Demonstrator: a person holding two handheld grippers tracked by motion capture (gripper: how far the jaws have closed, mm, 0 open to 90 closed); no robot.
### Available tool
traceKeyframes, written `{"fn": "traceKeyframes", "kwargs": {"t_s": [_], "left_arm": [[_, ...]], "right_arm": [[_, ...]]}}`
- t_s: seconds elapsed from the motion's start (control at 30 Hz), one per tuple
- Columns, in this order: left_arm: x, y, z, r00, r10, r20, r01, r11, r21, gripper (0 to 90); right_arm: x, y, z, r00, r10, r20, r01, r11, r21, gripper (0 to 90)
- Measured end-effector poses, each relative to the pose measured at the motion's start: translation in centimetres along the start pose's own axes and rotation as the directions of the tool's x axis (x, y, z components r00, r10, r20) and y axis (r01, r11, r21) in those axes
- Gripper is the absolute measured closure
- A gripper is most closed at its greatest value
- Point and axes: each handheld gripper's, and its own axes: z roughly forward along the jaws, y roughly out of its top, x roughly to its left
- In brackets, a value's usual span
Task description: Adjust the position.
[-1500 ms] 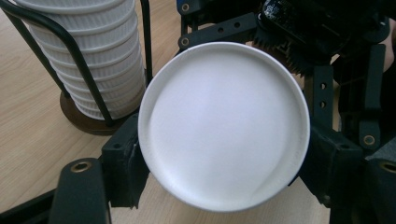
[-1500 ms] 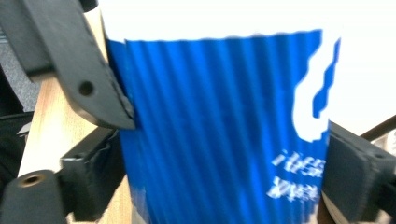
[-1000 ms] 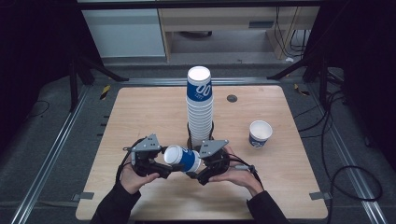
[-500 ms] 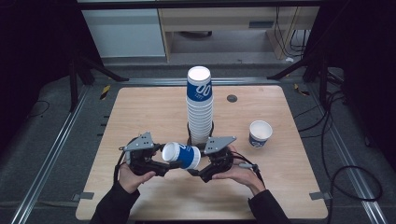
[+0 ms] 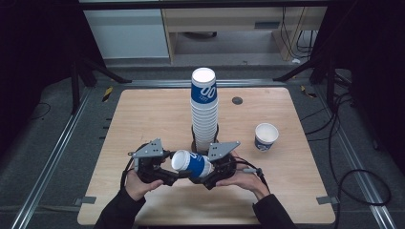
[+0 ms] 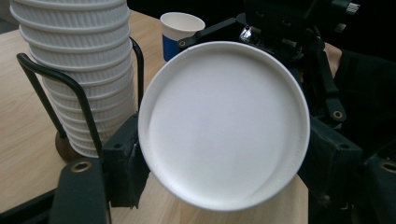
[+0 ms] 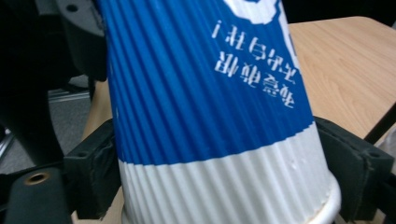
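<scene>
Its jaws just closed, the right gripper (image 5: 203, 177) clamps the cup (image 5: 191, 163), also held by the left gripper (image 5: 168, 177), release being judged next.

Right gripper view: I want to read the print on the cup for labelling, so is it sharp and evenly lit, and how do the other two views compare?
Right gripper view: blue ribbed cup very close, print upside down and slightly soft. Left gripper view: its white base evenly lit, no glare; cup stack fairly sharp. High view: table bright, surroundings dark, text too small.
</scene>
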Motion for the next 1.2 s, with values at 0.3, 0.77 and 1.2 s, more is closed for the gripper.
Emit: {"fn": "traceKeyframes", "kwargs": {"t_s": [0.3,0.77,1.2], "left_arm": [[0.3,-0.1,0.2,0.9998,-0.019,0.009,0.019,0.9996,0.020,25.6],[0.7,0.0,-0.3,0.9997,-0.024,0.005,0.024,0.9962,0.084,17.9],[0.5,-0.4,1.3,0.9999,0.000,0.015,-0.004,0.9686,0.249,16.2]], "right_arm": [[-0.1,-0.1,-0.1,1.0000,-0.002,-0.004,0.003,1.000,0.026,15.5],[-0.5,-0.1,-1.4,0.9983,-0.042,0.040,0.039,0.997,0.060,16.1],[0.4,-0.6,0.5,0.9926,-0.121,0.014,0.116,0.973,0.200,15.9]]}}
